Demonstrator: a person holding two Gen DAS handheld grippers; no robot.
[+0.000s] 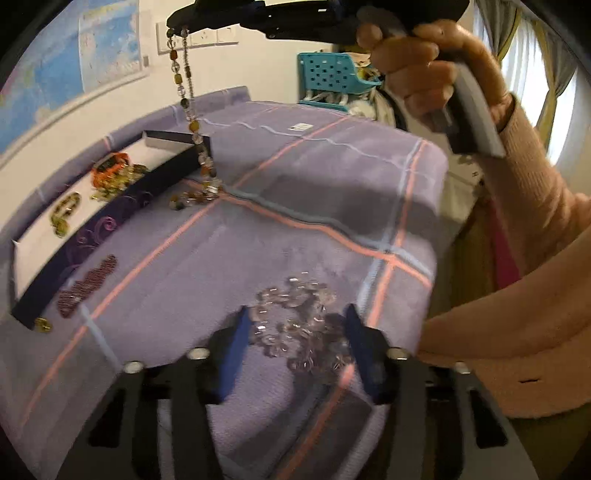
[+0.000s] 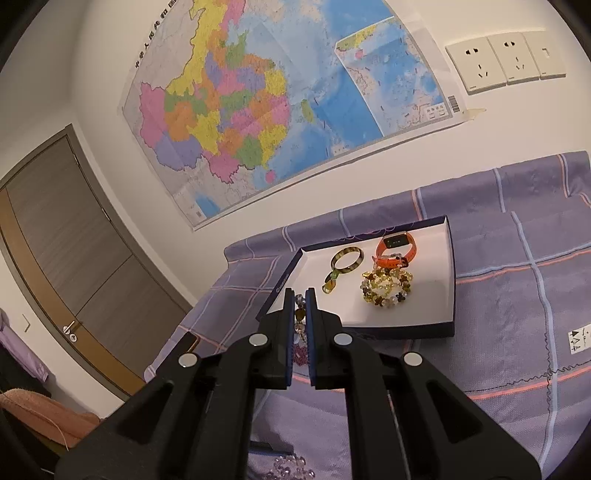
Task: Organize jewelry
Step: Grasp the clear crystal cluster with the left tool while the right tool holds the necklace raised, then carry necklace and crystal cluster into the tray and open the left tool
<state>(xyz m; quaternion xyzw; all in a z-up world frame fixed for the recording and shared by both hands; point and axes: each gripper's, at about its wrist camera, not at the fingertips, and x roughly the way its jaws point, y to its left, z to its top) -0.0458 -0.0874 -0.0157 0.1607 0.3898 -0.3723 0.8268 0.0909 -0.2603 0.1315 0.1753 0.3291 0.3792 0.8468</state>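
My right gripper is shut on a brown and clear bead necklace; in the left wrist view it is high up and the necklace hangs down, its lower end on the purple cloth beside the box. The dark blue box with a white inside holds an orange watch, a green bangle and a yellow bead bracelet. My left gripper is open, its jaws either side of a clear crystal bead pile on the cloth.
A dark purple bead string lies on the cloth in front of the box. A small yellow piece sits by the box corner. A teal basket stands behind. The cloth drops off at the right edge.
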